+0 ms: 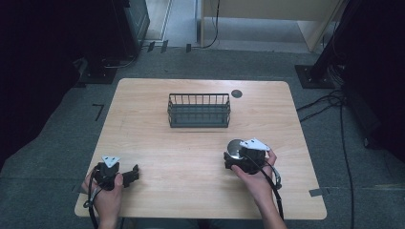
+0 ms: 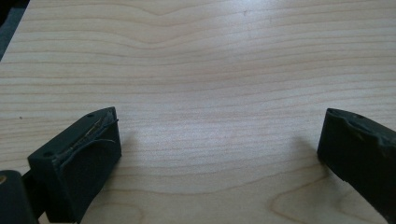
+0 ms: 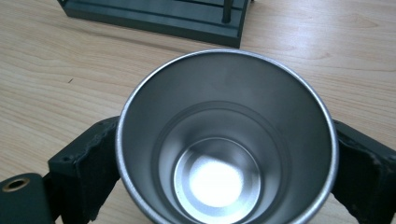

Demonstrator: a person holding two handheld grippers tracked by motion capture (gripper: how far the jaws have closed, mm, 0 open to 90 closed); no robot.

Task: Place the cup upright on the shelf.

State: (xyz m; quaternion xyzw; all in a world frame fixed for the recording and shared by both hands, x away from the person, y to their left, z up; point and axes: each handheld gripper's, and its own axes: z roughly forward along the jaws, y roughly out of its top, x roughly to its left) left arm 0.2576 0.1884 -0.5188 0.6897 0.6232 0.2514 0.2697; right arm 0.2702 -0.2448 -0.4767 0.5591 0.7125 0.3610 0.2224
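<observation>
An empty, upright steel cup (image 1: 234, 148) (image 3: 224, 140) stands on the wooden table (image 1: 167, 152) right of centre. My right gripper (image 1: 235, 160) (image 3: 226, 158) is shut on it, with one black jaw against each side of the cup's wall. At the front left of the table, my left gripper (image 1: 132, 173) (image 2: 219, 130) points right. Its jaws stand wide apart over bare wood (image 2: 210, 70) with nothing between them.
A dark wire basket (image 1: 198, 110) (image 3: 163, 16) stands empty at the table's far middle, just beyond the cup. A small black round disc (image 1: 236, 93) sits near the far edge. Cables trail from both grippers toward the front edge.
</observation>
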